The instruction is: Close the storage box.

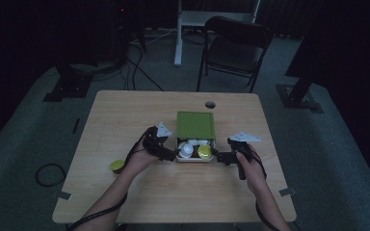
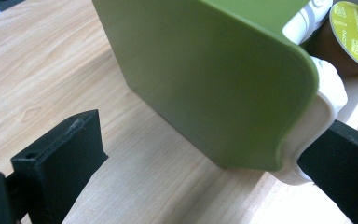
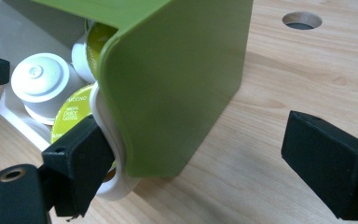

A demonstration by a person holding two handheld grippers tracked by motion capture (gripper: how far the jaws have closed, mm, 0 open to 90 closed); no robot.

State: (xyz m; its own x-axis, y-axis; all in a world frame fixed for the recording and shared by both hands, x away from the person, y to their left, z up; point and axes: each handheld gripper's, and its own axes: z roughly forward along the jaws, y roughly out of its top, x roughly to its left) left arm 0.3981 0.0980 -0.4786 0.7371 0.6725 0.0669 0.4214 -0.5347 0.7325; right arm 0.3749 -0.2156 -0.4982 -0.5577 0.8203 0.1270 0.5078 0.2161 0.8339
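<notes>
A green box (image 1: 195,126) with its white drawer (image 1: 195,159) of capsules (image 1: 204,151) pulled toward the near side sits mid-bench (image 1: 125,115). The left claw (image 1: 169,155) and right claw (image 1: 220,157) flank the drawer's corners, both spread wide. Each seems to have one jaw touching the drawer rim.

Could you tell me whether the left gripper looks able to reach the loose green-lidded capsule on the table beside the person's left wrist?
Probably yes: the capsule lies in the open beside the left gripper, whose jaws stand apart at the box.
</notes>
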